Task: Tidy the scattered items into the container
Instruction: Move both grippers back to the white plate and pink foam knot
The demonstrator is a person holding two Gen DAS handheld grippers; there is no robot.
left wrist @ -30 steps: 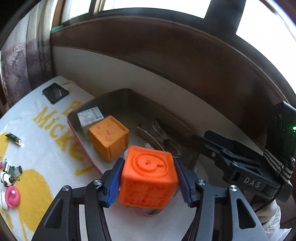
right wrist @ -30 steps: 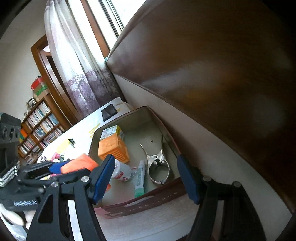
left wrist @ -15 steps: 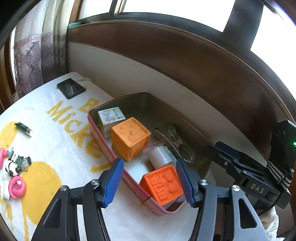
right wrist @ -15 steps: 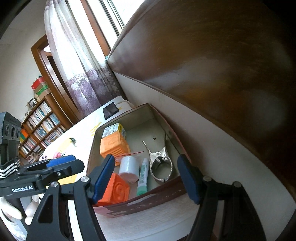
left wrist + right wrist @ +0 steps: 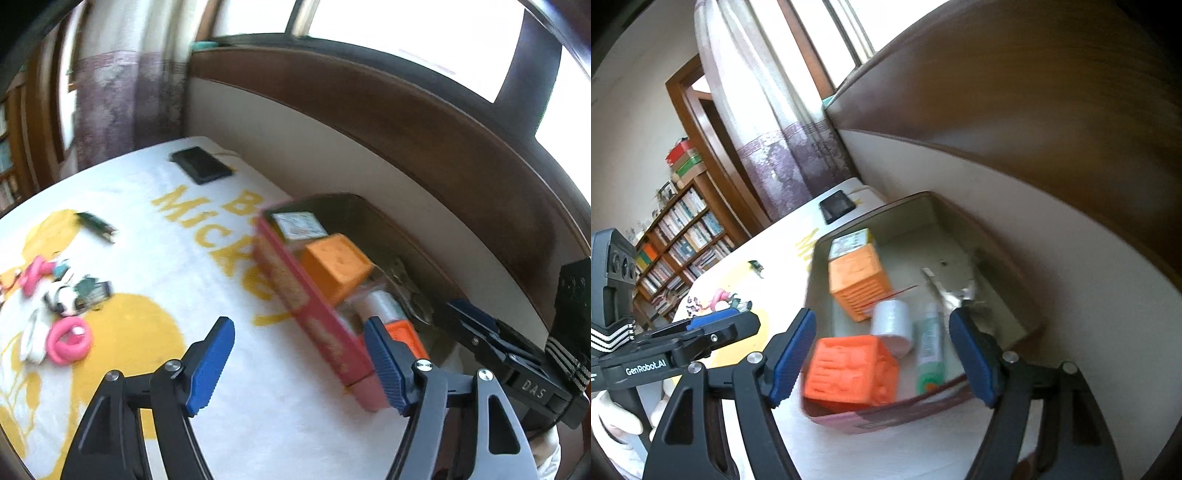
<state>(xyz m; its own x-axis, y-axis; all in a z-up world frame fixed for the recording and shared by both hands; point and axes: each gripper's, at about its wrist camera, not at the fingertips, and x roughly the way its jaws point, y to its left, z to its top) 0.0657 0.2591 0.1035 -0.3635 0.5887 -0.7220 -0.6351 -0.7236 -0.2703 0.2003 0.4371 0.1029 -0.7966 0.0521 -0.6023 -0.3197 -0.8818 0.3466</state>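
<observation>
left wrist view: left gripper (image 5: 299,363), jaws opening and empty, above the white cloth (image 5: 221,369) beside the container (image 5: 314,317); pink ring (image 5: 68,341) and small items scattered at far left. right wrist view: right gripper (image 5: 882,356), jaws opening, gripping nothing, over the container (image 5: 1004,291) holding two orange cubes (image 5: 851,374), a white roll (image 5: 892,325) and a tube (image 5: 929,350).

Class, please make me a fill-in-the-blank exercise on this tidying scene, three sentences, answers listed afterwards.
1. The two cubes in the container are coloured ____.
2. The pink ring lies ____ the container, on the cloth.
3. The left gripper, jaws opening, holds ____.

Missing words: orange; outside; nothing
</observation>
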